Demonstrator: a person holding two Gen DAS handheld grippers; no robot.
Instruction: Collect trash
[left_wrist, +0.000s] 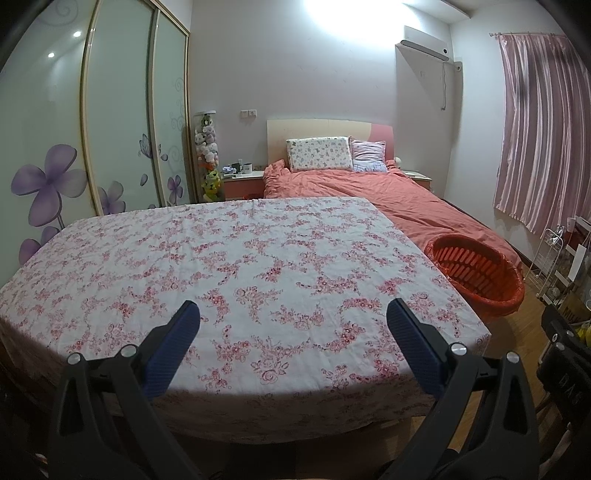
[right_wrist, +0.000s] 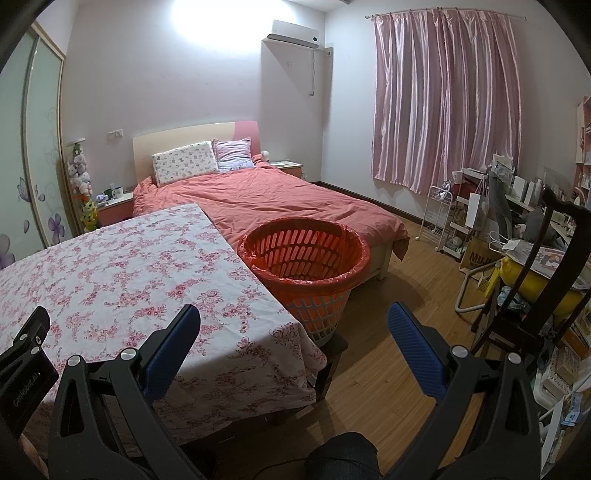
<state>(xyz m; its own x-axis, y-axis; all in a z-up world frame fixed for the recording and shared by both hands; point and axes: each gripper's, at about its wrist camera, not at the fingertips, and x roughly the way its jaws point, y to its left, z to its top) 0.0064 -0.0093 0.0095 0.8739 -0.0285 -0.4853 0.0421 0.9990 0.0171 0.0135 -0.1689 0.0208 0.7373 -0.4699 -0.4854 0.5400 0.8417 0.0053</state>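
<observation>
Home bedroom — made bed (right_wrist: 266, 199) with pillows (right_wrist: 184, 162), sliding wardrobe (left_wrist: 122, 122), pink curtain (right_wrist: 447, 99).

**Left gripper above a flowered table**

Left gripper (left_wrist: 293, 314) held over the table (left_wrist: 229, 266), blue pads (left_wrist: 410, 343) wide apart, nothing between them. Floral cloth covering the whole tabletop. Red-lined basket (left_wrist: 476, 273) just beside the table's right edge, before the bed (left_wrist: 388, 195). Pink curtain (left_wrist: 539, 125) at far right, wardrobe (left_wrist: 110, 122) at left.
</observation>
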